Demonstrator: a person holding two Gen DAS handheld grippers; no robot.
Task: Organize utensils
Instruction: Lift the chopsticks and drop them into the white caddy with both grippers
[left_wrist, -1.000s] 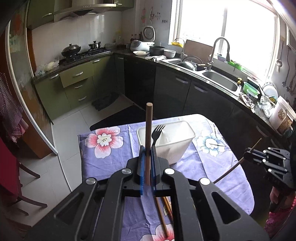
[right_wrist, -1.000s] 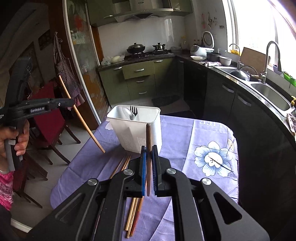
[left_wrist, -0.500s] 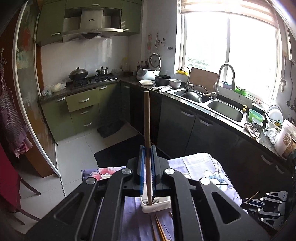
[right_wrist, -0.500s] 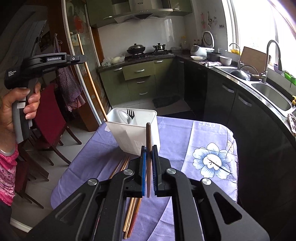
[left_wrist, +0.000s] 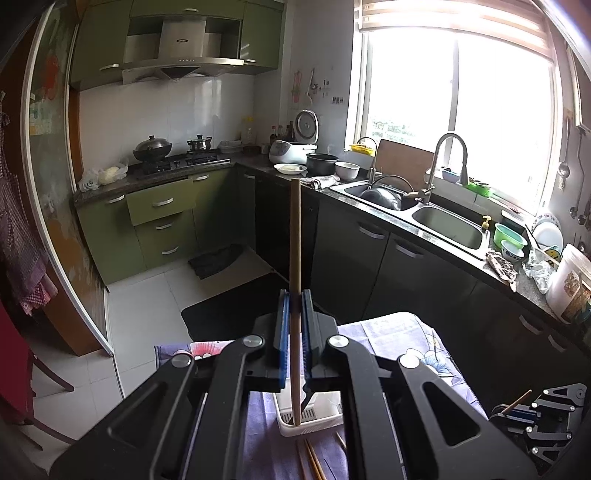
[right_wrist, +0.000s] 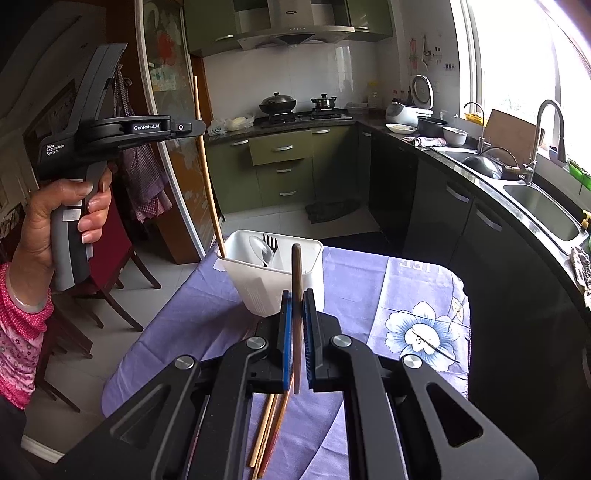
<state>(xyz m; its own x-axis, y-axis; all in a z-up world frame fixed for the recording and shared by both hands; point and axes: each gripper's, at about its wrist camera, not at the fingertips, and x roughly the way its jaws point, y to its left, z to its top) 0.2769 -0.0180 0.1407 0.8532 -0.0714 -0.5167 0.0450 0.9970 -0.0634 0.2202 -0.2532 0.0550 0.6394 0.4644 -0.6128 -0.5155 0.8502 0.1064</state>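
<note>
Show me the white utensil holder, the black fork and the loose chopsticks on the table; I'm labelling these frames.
white utensil holder (right_wrist: 258, 291): right wrist view, front wall.
black fork (right_wrist: 270, 243): right wrist view, tines above the holder's rim.
loose chopsticks (right_wrist: 266, 434): right wrist view, mid-shafts lying on the cloth.

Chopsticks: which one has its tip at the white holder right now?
The pale chopstick in the left tongs, near upright, its lower tip at the white holder rim. The darker chopstick sits in the right tongs; the loose chopsticks lie on the cloth.
</note>
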